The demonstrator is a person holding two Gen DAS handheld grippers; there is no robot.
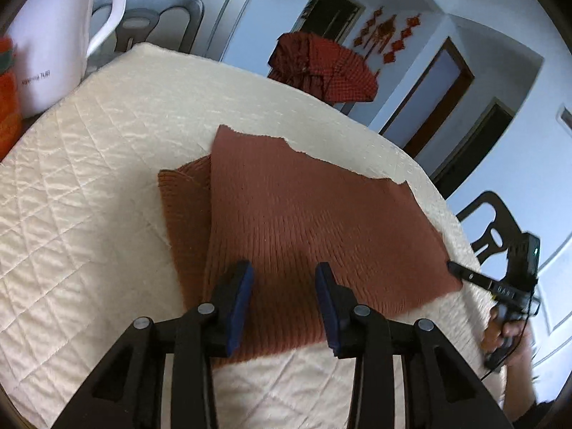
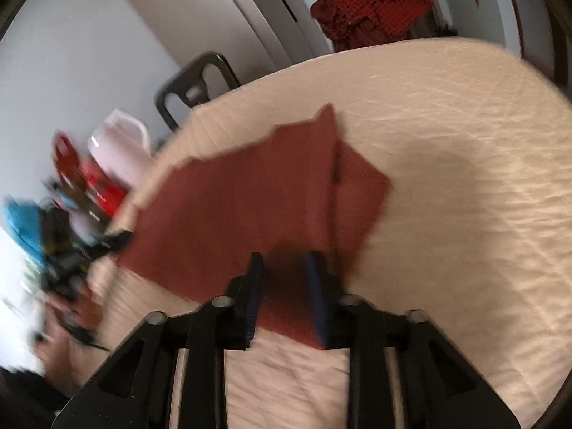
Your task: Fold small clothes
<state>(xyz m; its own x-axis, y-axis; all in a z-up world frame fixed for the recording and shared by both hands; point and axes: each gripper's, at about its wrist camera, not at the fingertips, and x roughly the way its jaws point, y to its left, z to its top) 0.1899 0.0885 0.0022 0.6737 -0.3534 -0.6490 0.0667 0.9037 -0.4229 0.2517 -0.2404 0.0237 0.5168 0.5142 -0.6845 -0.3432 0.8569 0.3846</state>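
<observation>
A rust-brown knitted garment lies flat on the cream quilted table cover, with one layer folded over another at its left. My left gripper is open and empty, hovering over the garment's near edge. The right gripper shows at the garment's right corner in the left wrist view. In the blurred right wrist view the garment lies ahead, and my right gripper is open just above its near edge. The left gripper appears there as a blur at the left.
A white jug and an orange object stand at the table's far left edge. A red checked cloth is draped on something behind the table. Dark chairs stand around the table.
</observation>
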